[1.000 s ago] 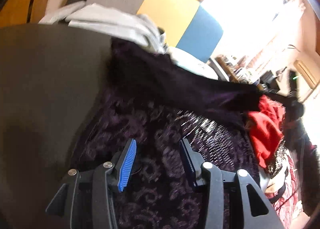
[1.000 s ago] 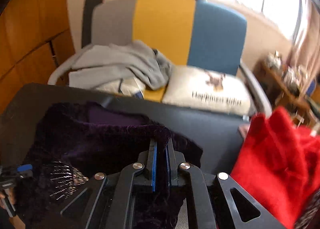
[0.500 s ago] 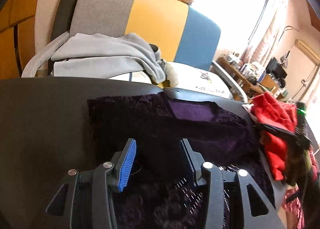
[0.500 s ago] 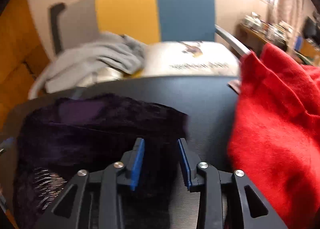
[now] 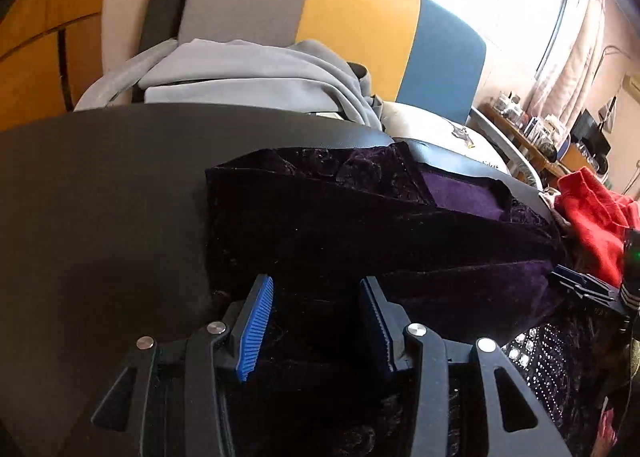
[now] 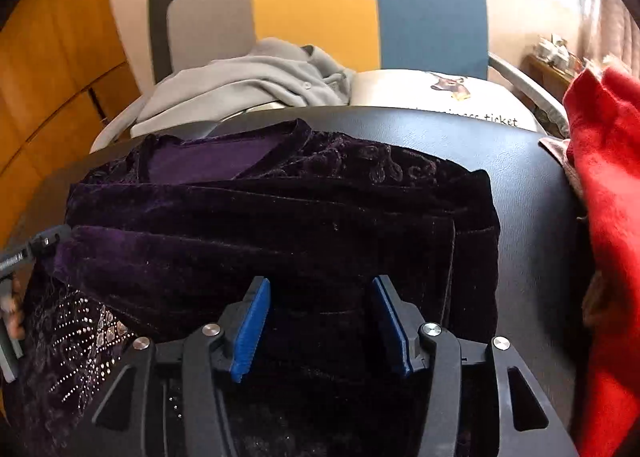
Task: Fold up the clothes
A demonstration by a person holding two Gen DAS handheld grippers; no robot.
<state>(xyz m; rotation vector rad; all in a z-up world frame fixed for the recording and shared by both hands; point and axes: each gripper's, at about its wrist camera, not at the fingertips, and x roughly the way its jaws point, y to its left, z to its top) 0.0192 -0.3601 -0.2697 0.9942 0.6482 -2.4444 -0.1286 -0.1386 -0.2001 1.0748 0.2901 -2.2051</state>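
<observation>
Velvet, dark purple and embossed, the folded garment (image 6: pixel 280 225) lies mid-table on the black leather-topped table (image 6: pixel 532 185). The right gripper (image 6: pixel 320 317), pinched on it a second ago, is now opening, pads clear; the fold is laid. The left gripper (image 5: pixel 316 321) hovers spread. Bare tabletop at nine o'clock; a red fleece garment (image 6: pixel 608 217) crowds three o'clock.

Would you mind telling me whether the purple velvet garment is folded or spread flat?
Folded: the purple garment lies in stacked layers on the black table.
</observation>
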